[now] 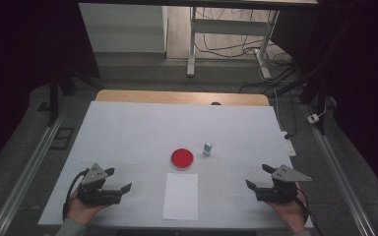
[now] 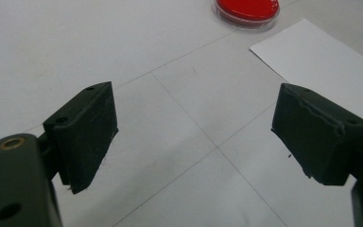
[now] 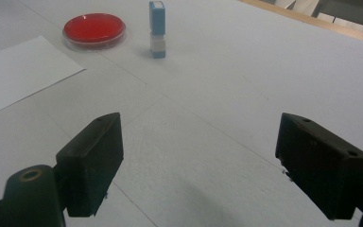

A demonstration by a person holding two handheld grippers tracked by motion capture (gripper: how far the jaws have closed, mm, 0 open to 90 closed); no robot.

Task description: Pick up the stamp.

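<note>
On the near edge of the worktop [image 1: 128,128], both hands are resting low, each with its tongs spread wide and gripping nothing: the left tongs [image 1: 120,180] are pointing in toward the white paper sheet [image 1: 180,195], the right tongs [image 1: 257,176] are facing it from the other side. Nearest to them are lying that sheet, a red ink pad [image 1: 182,158] just beyond its far edge, and a small blue stamp [image 1: 207,148] standing upright just to the right of the pad, apart from it.

My guess is the stamp is being lined up as the first thing to take. To do it well, the right tongs should be coming in level, jaws kept wide until they are straddling the body, then closing on its flat sides low enough that it is not toppling. The left could be steadying the paper.

From the right gripper view the stamp [image 3: 157,29] is looking slim and tall, blue at cap and base with a pale band between; the pad [image 3: 94,30] is sitting in a shallow clear round dish.
</note>
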